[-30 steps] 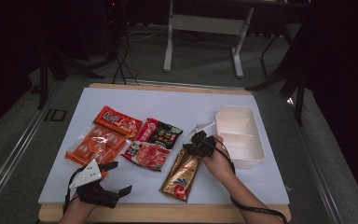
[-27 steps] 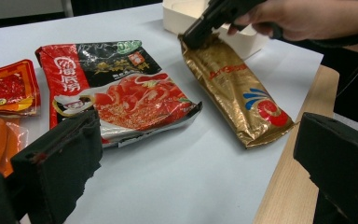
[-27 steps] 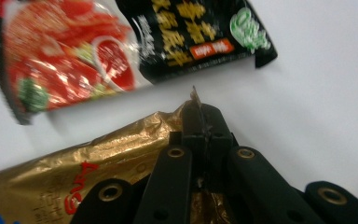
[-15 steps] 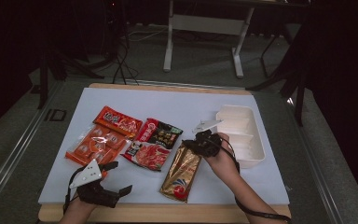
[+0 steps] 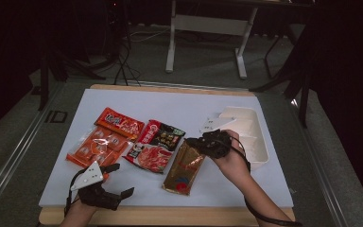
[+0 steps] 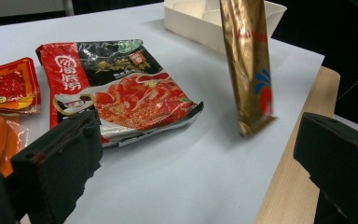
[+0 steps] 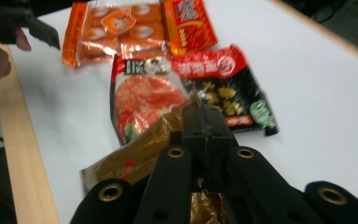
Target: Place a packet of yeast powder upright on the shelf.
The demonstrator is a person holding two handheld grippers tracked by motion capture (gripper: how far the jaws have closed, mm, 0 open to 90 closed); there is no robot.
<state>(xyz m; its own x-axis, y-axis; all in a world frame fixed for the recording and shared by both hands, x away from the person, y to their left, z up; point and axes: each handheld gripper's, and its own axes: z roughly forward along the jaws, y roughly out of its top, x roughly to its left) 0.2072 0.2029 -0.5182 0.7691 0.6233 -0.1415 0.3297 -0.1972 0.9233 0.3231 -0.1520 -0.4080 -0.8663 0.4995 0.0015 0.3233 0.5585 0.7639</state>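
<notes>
A gold foil packet hangs nearly upright from its top edge, which my right gripper is shut on. In the left gripper view the gold packet has its lower end at or just above the white mat. In the right gripper view my right gripper has its jaws pinched together on the gold foil. My left gripper rests open at the front left of the mat. Its jaws stand wide apart with nothing between them.
A red-and-black noodle packet and a black-and-red one lie mid-mat. Orange snack packs and a red packet lie left of them. A white compartment tray stands at the right. The wooden table edge is near.
My right hand has risen with the gold packet's top end, tilting the packet from flat towards upright. The left gripper has stayed put.
</notes>
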